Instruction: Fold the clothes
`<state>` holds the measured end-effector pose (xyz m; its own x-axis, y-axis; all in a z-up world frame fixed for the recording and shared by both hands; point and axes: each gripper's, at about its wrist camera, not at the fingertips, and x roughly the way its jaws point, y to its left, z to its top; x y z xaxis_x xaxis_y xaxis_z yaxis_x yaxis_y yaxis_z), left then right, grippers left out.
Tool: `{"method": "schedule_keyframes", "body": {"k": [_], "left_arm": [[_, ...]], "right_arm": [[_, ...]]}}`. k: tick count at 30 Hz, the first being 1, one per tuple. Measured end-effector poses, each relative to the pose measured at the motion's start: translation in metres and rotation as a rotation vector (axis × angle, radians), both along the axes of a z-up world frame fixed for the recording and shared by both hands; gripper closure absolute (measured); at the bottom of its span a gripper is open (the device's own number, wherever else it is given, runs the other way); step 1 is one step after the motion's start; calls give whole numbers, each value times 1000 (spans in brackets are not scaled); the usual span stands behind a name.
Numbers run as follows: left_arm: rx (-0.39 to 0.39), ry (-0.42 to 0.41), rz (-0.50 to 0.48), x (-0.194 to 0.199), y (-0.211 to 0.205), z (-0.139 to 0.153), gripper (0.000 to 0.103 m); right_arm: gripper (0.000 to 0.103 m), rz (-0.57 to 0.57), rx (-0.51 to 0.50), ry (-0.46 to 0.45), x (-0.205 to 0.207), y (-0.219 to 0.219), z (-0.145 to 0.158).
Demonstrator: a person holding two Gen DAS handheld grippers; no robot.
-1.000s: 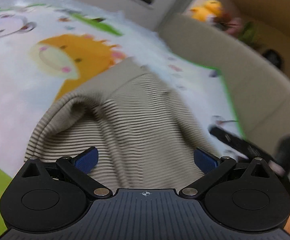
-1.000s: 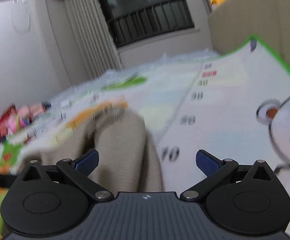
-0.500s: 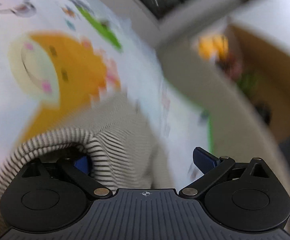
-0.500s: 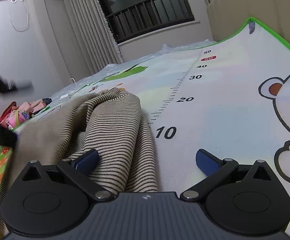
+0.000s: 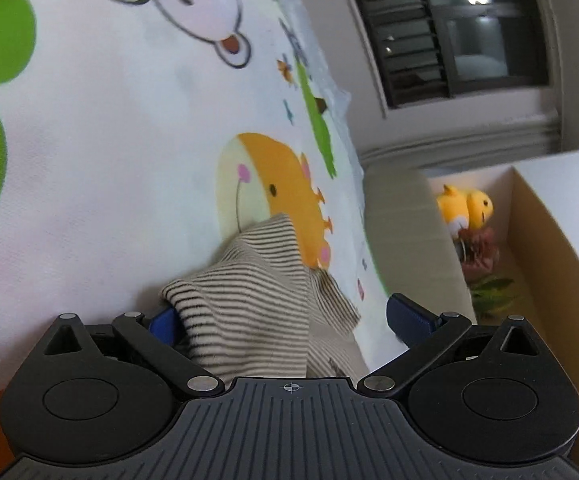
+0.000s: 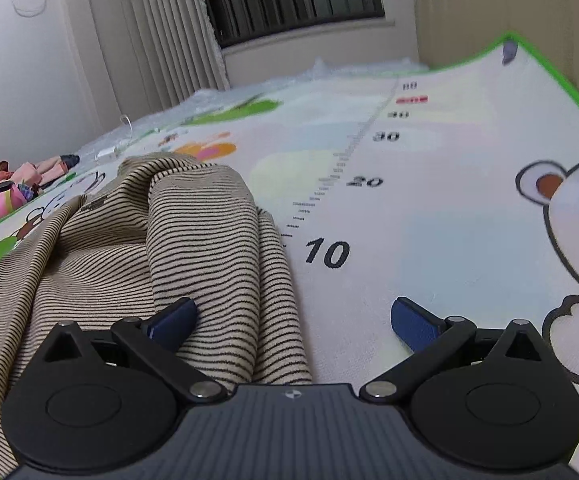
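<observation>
A beige garment with thin dark stripes (image 6: pixel 193 240) lies crumpled on the cartoon play mat (image 6: pixel 429 208). In the right wrist view it fills the left half. My right gripper (image 6: pixel 293 318) is open and low over the mat. Its left pad (image 6: pixel 173 316) lies on the cloth's right-hand fold and its right pad (image 6: pixel 413 320) is over bare mat. In the left wrist view, which is tilted, a bunched end of the striped garment (image 5: pixel 257 304) sits between the spread fingers of my left gripper (image 5: pixel 285 320), which is open. The cloth partly hides the left pad (image 5: pixel 163 320).
A beige padded wall (image 5: pixel 405 240) borders the mat, with a yellow plush toy (image 5: pixel 465 208) behind it. A pile of colourful clothes (image 6: pixel 13 184) lies at the mat's far left edge. Curtains (image 6: pixel 157 32) and a window stand beyond.
The left gripper has rolled and swung, so a smaller bunch of the garment now lies between its fingers. The right gripper has settled low beside the garment. Both stayed open.
</observation>
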<state>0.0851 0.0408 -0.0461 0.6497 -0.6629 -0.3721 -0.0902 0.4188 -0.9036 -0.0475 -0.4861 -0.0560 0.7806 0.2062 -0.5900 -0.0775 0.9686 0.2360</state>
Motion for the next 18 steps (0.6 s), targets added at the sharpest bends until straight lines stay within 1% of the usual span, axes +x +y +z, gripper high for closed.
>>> {"method": "schedule_keyframes", "body": {"k": [2,4,6,7,8,11,13,15,16,17,18], "left_arm": [[75,-12,-31,3,-7,5,0],[151,-15,-50,7,-13,8,0],[202,-29,-65,-1,-18,7,0],[223,-39,-73,-5,-20,7,0],[242,-60,-79,-9,-22,7,0],[290,-151,-91,-17,-27,17,0],[315,-173,-96,-22,-31,19,0],[350,-160,-88,-22,-33,13,0],[357,-146,-82,-21,-33,8,0],[354,-134,-78,-21,-31,4,0],[341,-135,-79,-22,-28,1,0]], "right_arm": [[0,3,-6,52,8,1,4],[0,23,-37,100,15,5,9],[1,39,-31,126,20,6,17],[5,48,-15,109,18,6,24],[7,55,-13,61,15,8,35],[9,85,-80,-69,15,23,68],[9,121,-85,-61,29,33,72],[9,161,-91,-2,48,45,61],[18,179,-97,51,59,51,50],[30,190,-101,99,67,56,39],[52,209,-110,133,72,62,30]]}}
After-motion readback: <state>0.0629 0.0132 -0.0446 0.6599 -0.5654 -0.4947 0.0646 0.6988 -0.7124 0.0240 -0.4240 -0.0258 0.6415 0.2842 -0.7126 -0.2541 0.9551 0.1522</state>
